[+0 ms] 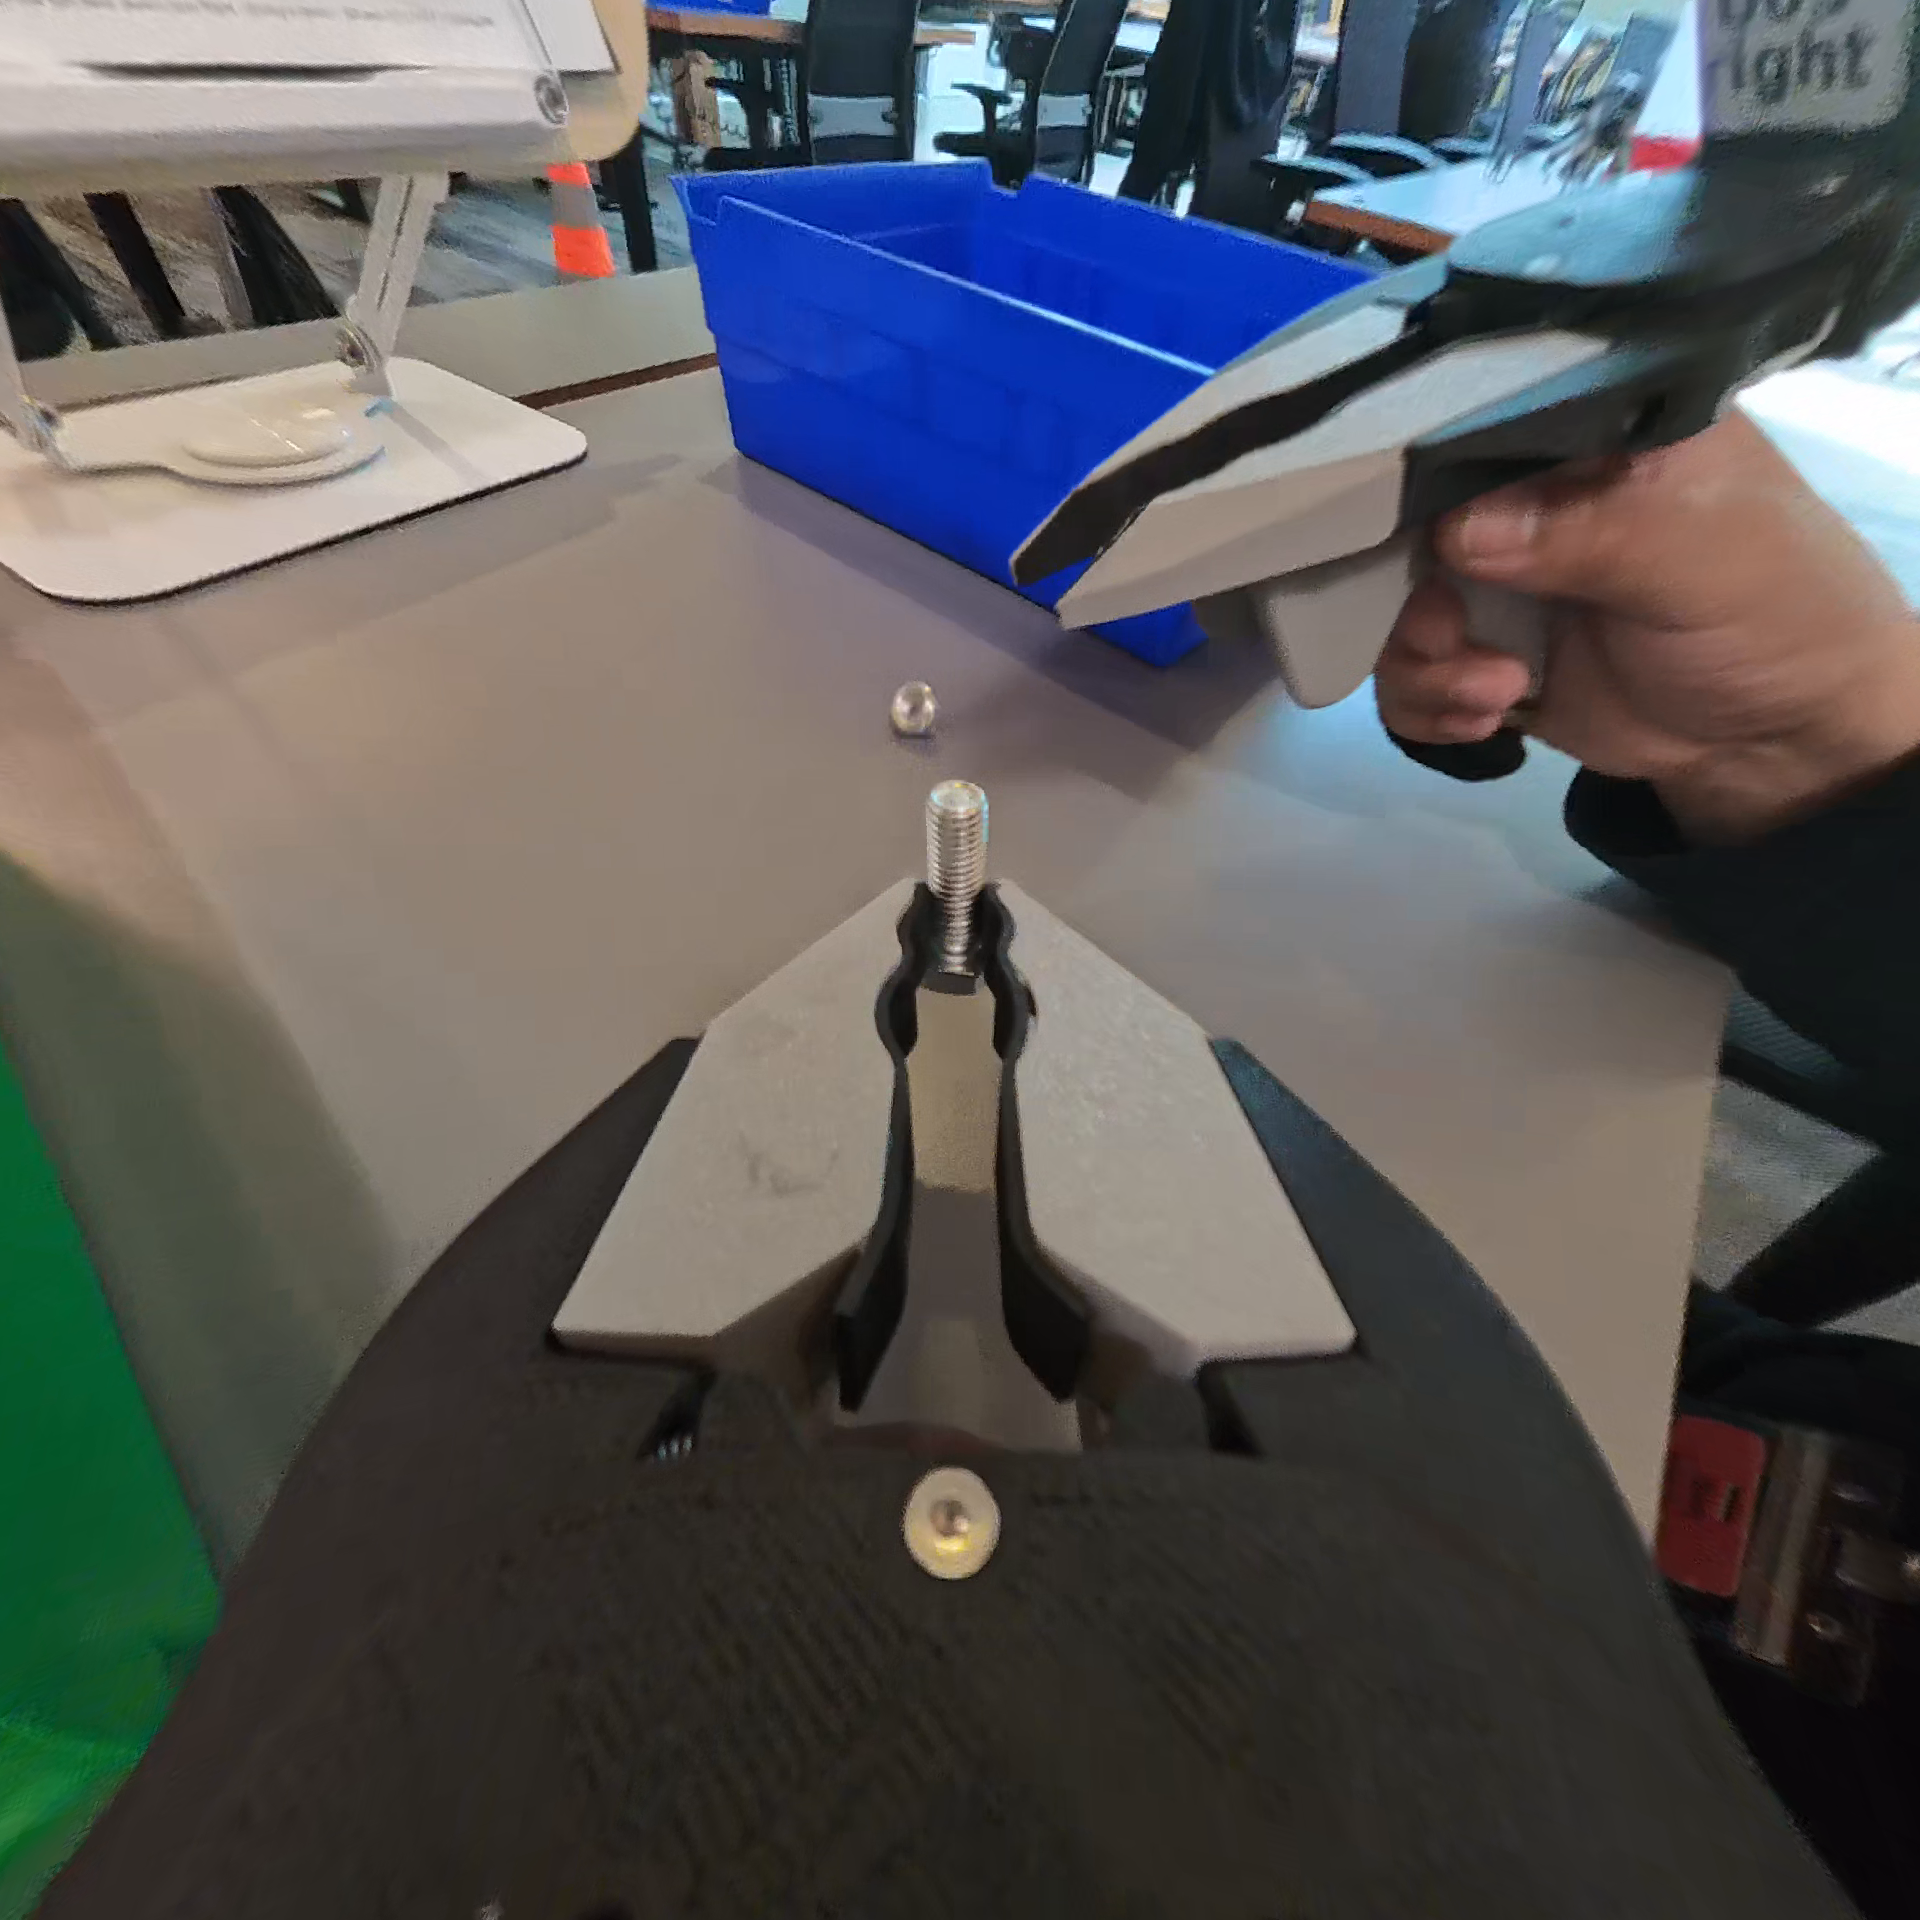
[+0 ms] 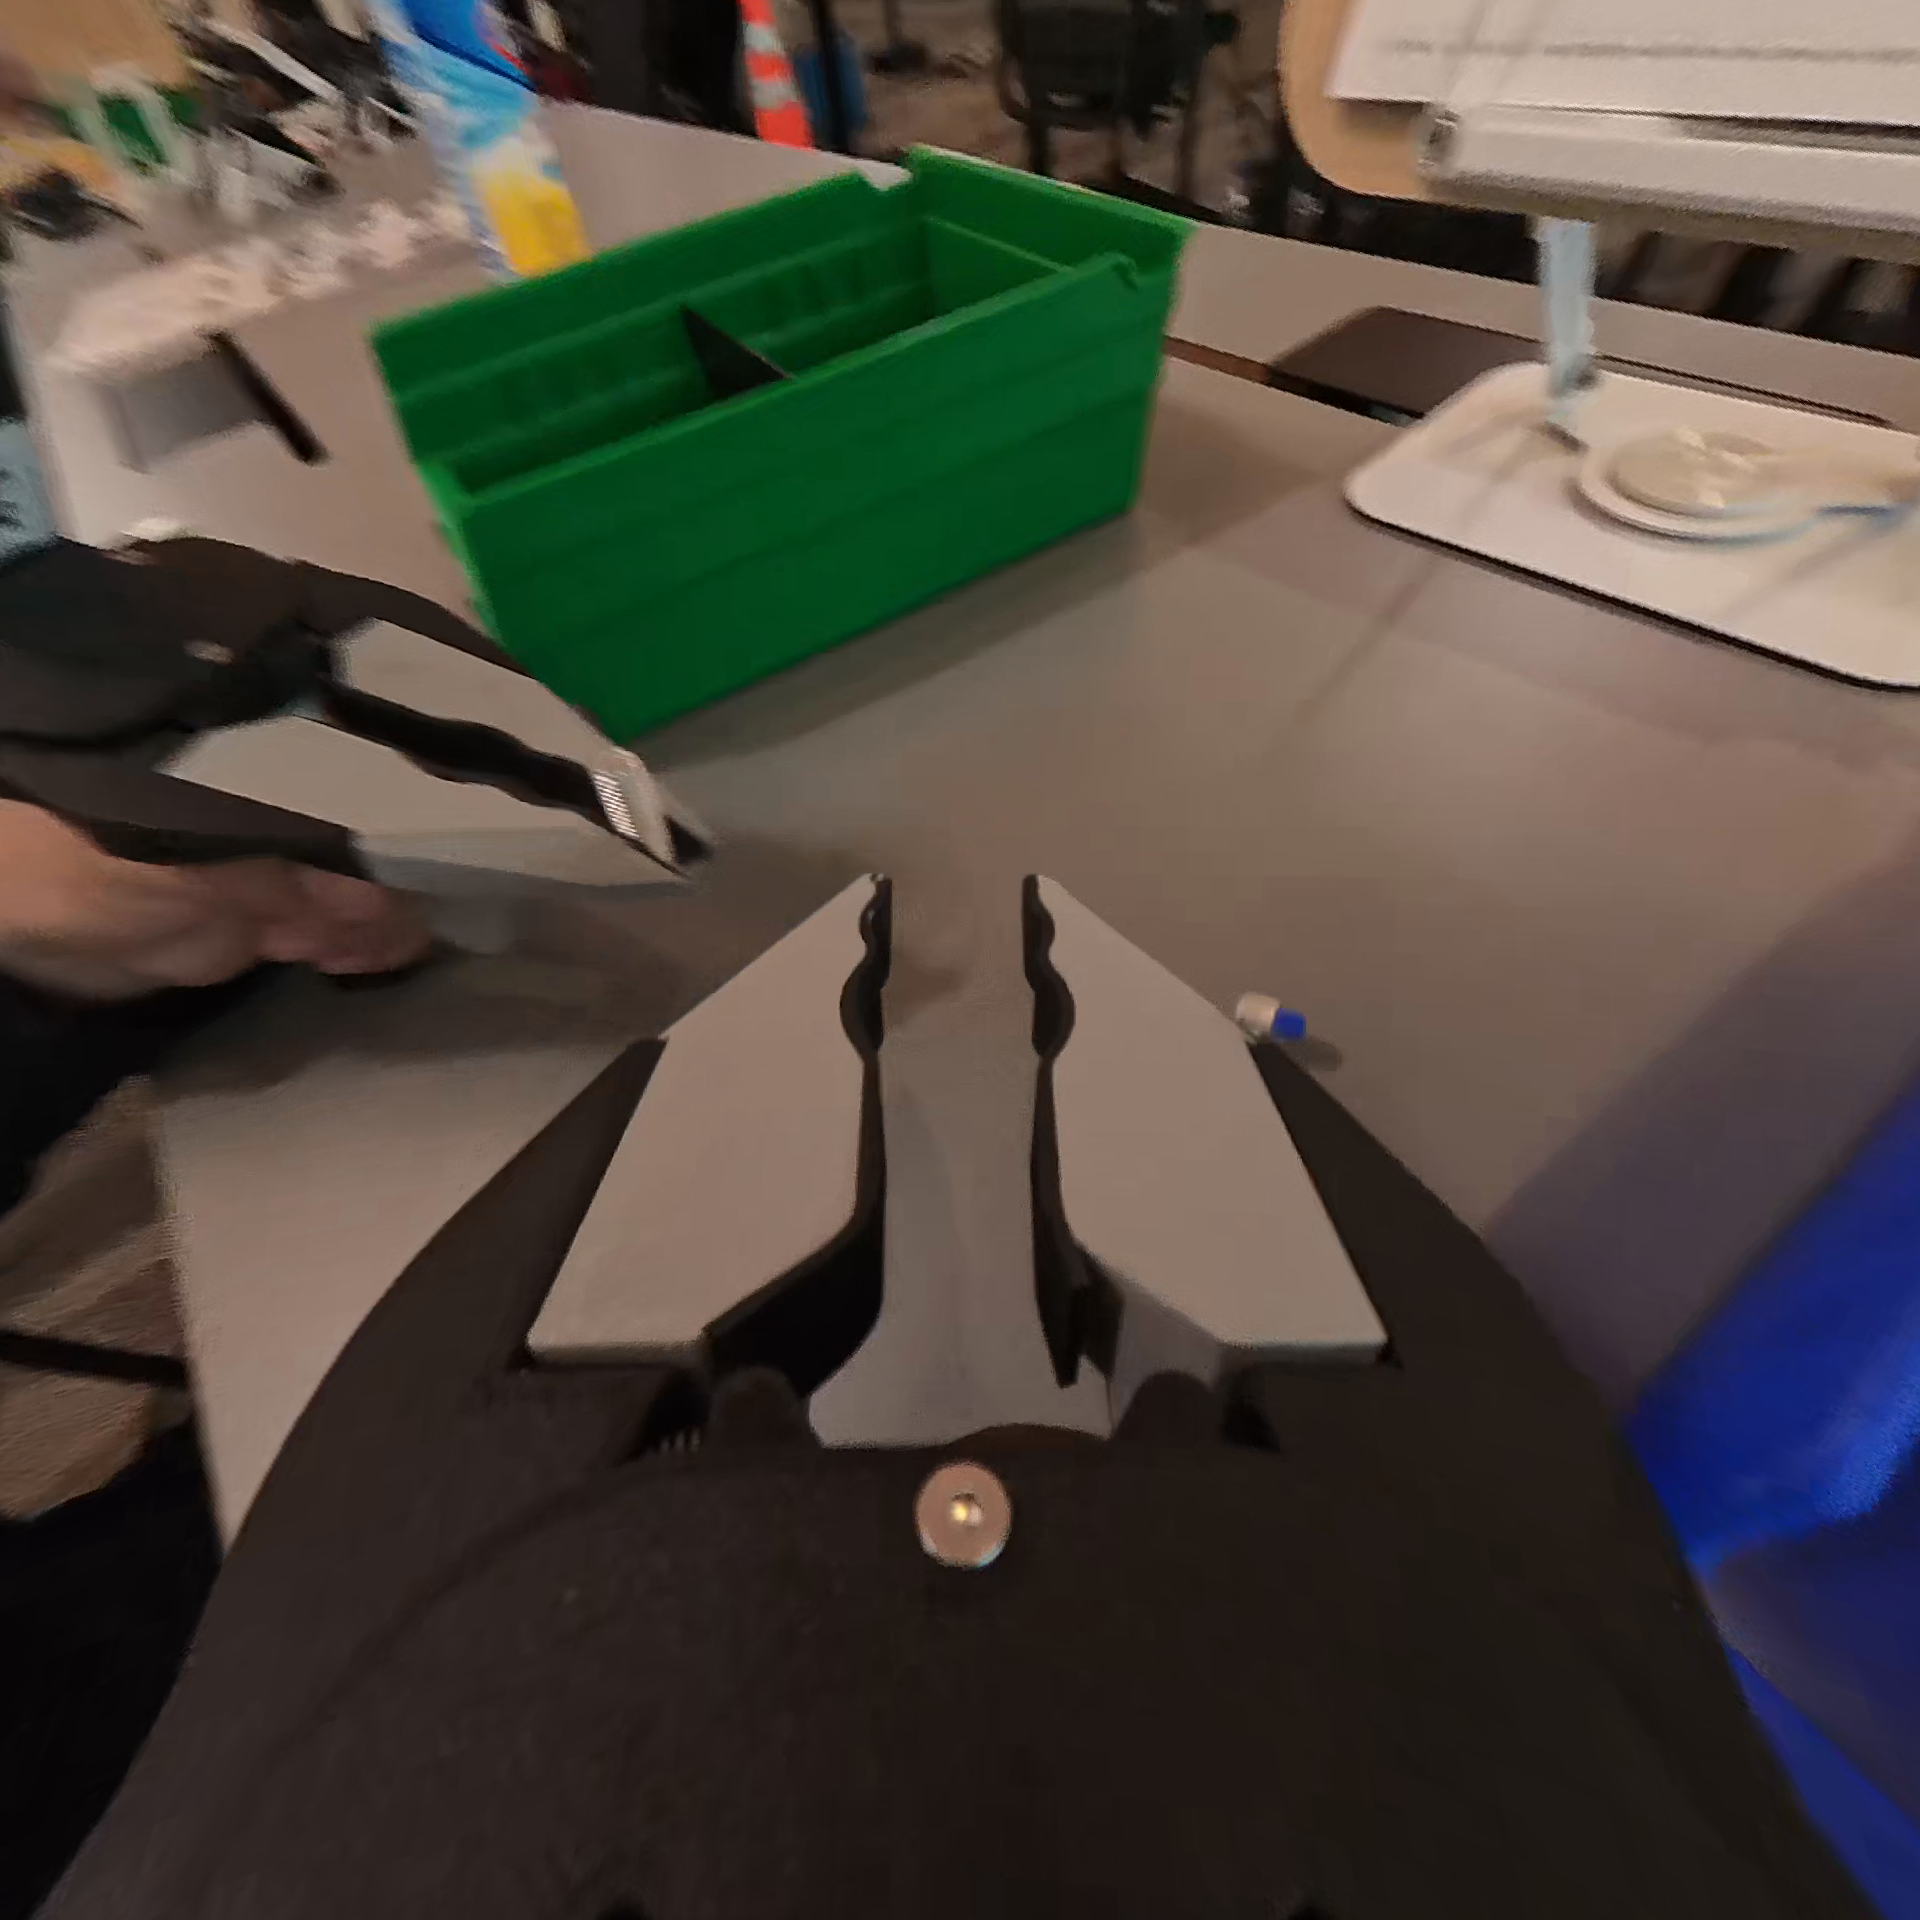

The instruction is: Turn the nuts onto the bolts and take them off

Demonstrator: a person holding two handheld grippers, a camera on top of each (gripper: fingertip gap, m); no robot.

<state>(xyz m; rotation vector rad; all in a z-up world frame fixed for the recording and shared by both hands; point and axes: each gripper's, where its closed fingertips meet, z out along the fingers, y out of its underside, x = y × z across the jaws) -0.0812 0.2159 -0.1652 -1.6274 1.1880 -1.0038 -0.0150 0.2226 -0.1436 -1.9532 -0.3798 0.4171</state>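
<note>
With the left gripper [image 1: 954, 940] clamped on the bolt [image 1: 956, 862] and the right gripper [image 2: 956, 914] apart and empty, the nut [image 1: 913, 710] just beyond on the table [image 1: 520, 779] could roll away if nudged.

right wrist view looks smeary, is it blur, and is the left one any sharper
Right wrist view: motion blur smears the green bin, the left gripper and the background; only its own open right gripper stays fairly crisp. Left wrist view: sharper, with the bolt threads and the nut clear, edges soft, and wide-angle bending of the table.
</note>
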